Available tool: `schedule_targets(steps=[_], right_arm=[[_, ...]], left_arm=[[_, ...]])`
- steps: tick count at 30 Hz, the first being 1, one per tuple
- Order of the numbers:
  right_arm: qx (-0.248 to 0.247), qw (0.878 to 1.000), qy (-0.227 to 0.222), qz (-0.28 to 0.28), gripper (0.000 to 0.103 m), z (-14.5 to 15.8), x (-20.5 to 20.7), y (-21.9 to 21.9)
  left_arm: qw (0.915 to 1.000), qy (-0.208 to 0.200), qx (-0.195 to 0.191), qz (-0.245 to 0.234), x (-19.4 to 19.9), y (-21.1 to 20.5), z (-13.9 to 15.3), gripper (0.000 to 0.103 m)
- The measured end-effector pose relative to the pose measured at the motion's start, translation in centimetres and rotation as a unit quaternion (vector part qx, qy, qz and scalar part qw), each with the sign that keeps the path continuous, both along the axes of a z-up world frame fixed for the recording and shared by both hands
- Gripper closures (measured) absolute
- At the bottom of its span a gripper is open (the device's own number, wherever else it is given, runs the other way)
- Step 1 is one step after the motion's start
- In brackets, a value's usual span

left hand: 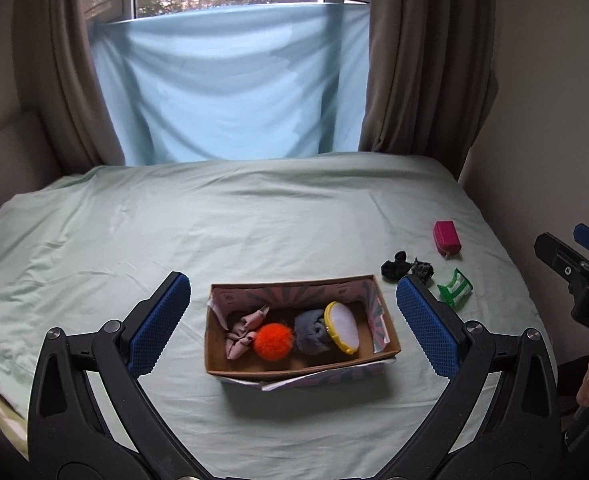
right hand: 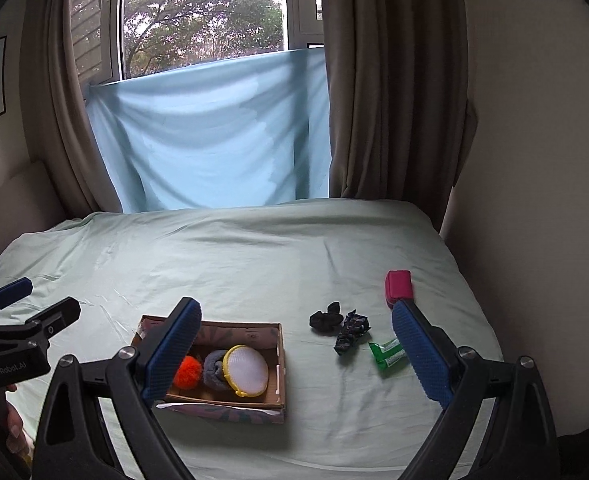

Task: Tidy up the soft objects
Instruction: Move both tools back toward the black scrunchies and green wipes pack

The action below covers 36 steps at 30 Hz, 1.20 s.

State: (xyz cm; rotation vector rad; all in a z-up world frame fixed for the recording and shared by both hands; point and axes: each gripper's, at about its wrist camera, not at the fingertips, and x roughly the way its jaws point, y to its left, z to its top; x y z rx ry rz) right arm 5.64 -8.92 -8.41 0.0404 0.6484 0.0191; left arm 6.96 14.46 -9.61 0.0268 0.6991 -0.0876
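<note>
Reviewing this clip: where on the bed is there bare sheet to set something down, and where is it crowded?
Bare sheet runs from the cardboard box back to the blue cloth and out to its left. Crowded: right of the box, where black scrunchie, dark scrunchie, green packet and pink pouch cluster.

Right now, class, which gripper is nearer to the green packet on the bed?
Right. The right gripper hovers open with its outer finger just beside the green packet. The left gripper is open farther left, framing the box, with the packet beyond its right finger.

Bare bed beyond box; clutter rightward.
</note>
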Motion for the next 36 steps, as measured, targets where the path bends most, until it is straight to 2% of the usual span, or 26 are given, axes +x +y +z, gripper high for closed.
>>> schedule_targets(steps=[5,9,16,20,27,36], right_arm=[[0.019,1.000,-0.008,-0.004,0.007,0.2,0.3,-5.2],[0.020,1.000,-0.009,-0.013,0.007,-0.1,1.4,-9.6],[0.021,1.000,0.008,-0.007,0.007,-2.1,5.5,-16.8],[0.023,1.000,0.018,0.006,0.007,-4.1,8.6,-19.9],[0.029,0.998,0.050,0.015,0.007,-10.1,13.3,-24.1],[0.103,0.985,0.133,-0.038,0.008,-20.7,16.1,-25.7]], left_arm=[[0.9999,-0.008,-0.005,-0.007,1.1,-5.2,0.7,0.000],[0.9999,-0.001,-0.007,-0.015,3.0,-9.8,0.0,0.000],[0.9992,0.022,-0.013,-0.030,6.7,-18.0,-2.9,0.000],[0.9987,0.042,-0.013,-0.024,8.8,-21.8,-5.5,0.000],[0.9974,0.070,-0.010,-0.015,12.4,-26.3,-11.0,0.001],[0.9936,0.109,0.003,-0.031,17.3,-29.2,-19.1,0.008]])
